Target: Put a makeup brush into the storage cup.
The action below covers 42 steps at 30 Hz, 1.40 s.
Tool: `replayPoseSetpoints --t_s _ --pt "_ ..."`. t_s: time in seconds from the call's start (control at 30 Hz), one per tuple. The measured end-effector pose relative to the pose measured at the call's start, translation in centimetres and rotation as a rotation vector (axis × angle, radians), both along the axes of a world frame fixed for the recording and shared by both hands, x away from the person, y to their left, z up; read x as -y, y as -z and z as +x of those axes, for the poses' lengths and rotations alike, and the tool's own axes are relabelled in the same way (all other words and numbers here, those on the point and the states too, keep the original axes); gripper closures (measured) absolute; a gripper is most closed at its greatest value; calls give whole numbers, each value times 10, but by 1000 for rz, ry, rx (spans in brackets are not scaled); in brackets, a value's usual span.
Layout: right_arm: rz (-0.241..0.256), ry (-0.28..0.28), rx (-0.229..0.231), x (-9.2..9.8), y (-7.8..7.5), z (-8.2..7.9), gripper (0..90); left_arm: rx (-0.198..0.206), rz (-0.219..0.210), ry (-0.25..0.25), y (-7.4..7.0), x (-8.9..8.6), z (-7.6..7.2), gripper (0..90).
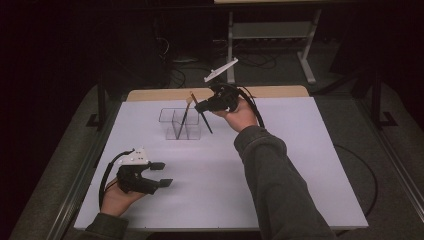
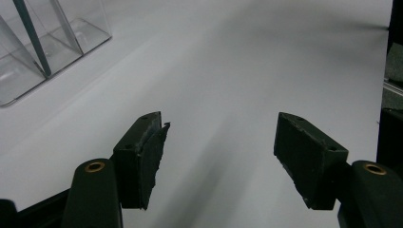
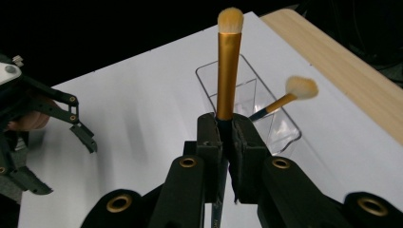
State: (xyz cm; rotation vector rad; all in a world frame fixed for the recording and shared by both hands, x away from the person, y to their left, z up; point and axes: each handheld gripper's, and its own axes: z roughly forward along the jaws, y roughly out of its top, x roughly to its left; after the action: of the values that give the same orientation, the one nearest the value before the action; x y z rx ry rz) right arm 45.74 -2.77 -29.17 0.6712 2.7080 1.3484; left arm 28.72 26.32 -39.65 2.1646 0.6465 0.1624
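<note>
Right gripper (image 3: 227,142) clamps a makeup brush (image 3: 229,57) just beside the clear organizer (image 1: 180,122), where another brush (image 3: 285,97) stands. Next likely: lower it into a compartment. Left gripper (image 2: 221,156) idles wide open, well apart from the organizer.

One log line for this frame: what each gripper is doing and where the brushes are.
right gripper: shut on brush, above organizer | left gripper: open, idle over table | second brush: in organizer

Grey sleeves (image 1: 280,175) are covering both forearms; black grippers are showing brass screws (image 3: 187,163), white top plates (image 1: 134,157) and trailing black cables (image 1: 106,172).
</note>
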Motion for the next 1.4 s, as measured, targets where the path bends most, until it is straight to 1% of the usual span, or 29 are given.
replayPoseSetpoints --t_s 0.03,0.1,0.2,0.23,0.27,0.3,0.33,0.43,0.5,0.53,0.57,0.6,0.63,0.73,0.8,0.83,0.87,0.9,0.93,0.97,1.03,1.07,1.1,1.17,1.27,1.33,1.4 --pt "0 1 -8 -1 -1 1 828 1 1 1 0 0 0 332" --pt "-3 7 -4 -3 -4 4 828 -3 0 1 0 0 0 329" --pt "7 8 7 -8 -8 7 828 -3 -4 1 1 1 0 329" --pt "13 10 0 -9 -9 7 828 -3 -6 0 1 0 0 329" --pt "12 6 9 -11 -10 9 828 -4 -9 -2 1 0 0 329" --pt "15 10 -1 -13 -11 8 828 -5 -10 -2 1 0 0 328" --pt "9 6 10 -15 -11 10 828 -2 -10 -2 1 0 0 328" --pt "10 7 2 -21 -13 12 828 1 -12 1 0 -1 0 327" --pt "13 9 12 -23 -14 15 828 1 -13 4 0 -1 1 326" --pt "13 13 5 -25 -15 16 828 2 -11 7 0 -1 1 326" --pt "10 10 10 -26 -15 17 828 1 -10 9 0 0 1 326" --pt "10 19 5 -27 -16 18 828 -4 -9 8 0 0 1 326" --pt "8 12 14 -27 -16 20 828 0 -6 13 0 0 1 326" --pt "0 15 20 -30 -18 23 828 0 -8 12 0 1 1 325" --pt "9 35 12 -32 -20 25 828 -1 -17 7 0 0 1 323" --pt "4 27 24 -31 -20 27 828 -2 -19 6 1 0 1 323" --pt "10 34 23 -32 -20 28 828 -4 -18 6 1 0 1 322" --pt "9 45 8 -33 -21 28 828 -5 -17 6 1 0 2 321" --pt "9 41 21 -33 -21 30 828 -6 -26 1 2 0 2 317" --pt "8 40 26 -33 -22 31 828 -5 -20 3 2 0 2 315" --pt "7 49 28 -35 -23 33 828 -4 -21 3 1 0 2 315" --pt "6 57 19 -36 -24 34 828 -4 -24 3 1 0 2 315" --pt "3 54 36 -37 -25 36 828 -4 -23 4 1 0 2 315" --pt "11 59 33 -39 -26 39 828 -2 -27 6 1 -1 3 315" --pt "5 64 38 -43 -25 43 828 -5 -36 2 0 -2 3 316" --pt "12 81 15 -46 -24 43 828 -1 -32 5 0 -2 3 316" --pt "19 84 14 -48 -21 44 828 -2 -31 4 0 -3 3 316"
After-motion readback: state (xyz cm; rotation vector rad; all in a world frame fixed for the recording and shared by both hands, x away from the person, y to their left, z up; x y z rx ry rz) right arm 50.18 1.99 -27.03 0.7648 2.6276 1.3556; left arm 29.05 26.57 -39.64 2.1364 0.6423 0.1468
